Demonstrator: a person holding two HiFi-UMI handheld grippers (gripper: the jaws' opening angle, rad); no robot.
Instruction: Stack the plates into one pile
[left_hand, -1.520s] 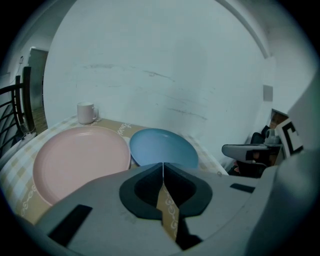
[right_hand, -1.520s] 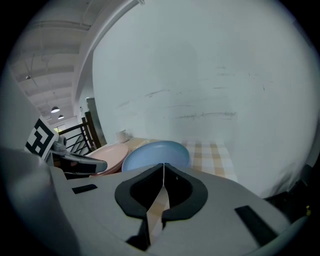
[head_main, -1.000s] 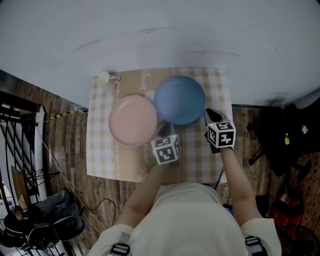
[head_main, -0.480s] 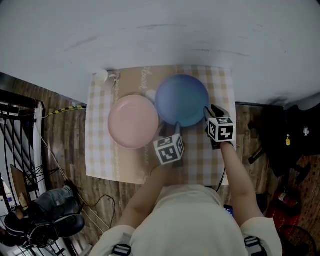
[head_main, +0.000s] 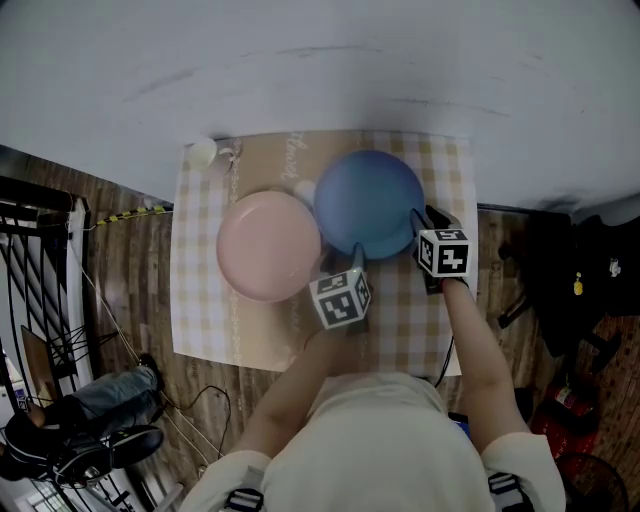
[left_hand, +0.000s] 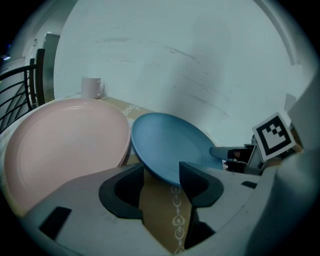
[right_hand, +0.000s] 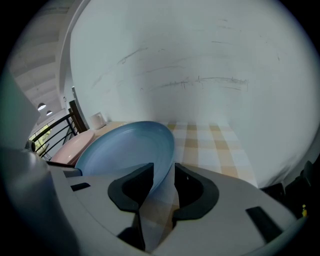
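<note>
While both plates are still lying side by side on the checked cloth (head_main: 200, 300), the pile is not yet being built. The pink plate (head_main: 268, 245) is sitting at the left. The blue plate (head_main: 368, 203) is sitting to its right and slightly farther, with its left rim overlapping the pink plate's right rim and not centred on it.

The left gripper (head_main: 355, 262) is reaching to the blue plate's near rim, and the right gripper (head_main: 418, 220) to its right rim. Both sets of jaws have just been opening and are now standing wide. The rim is lying between each pair, and no pad is pressing on it.

A small white cup (head_main: 203, 153) is standing at the cloth's far left corner.

Judging by this, moving the blue plate fully onto the pink one is still remaining.
</note>
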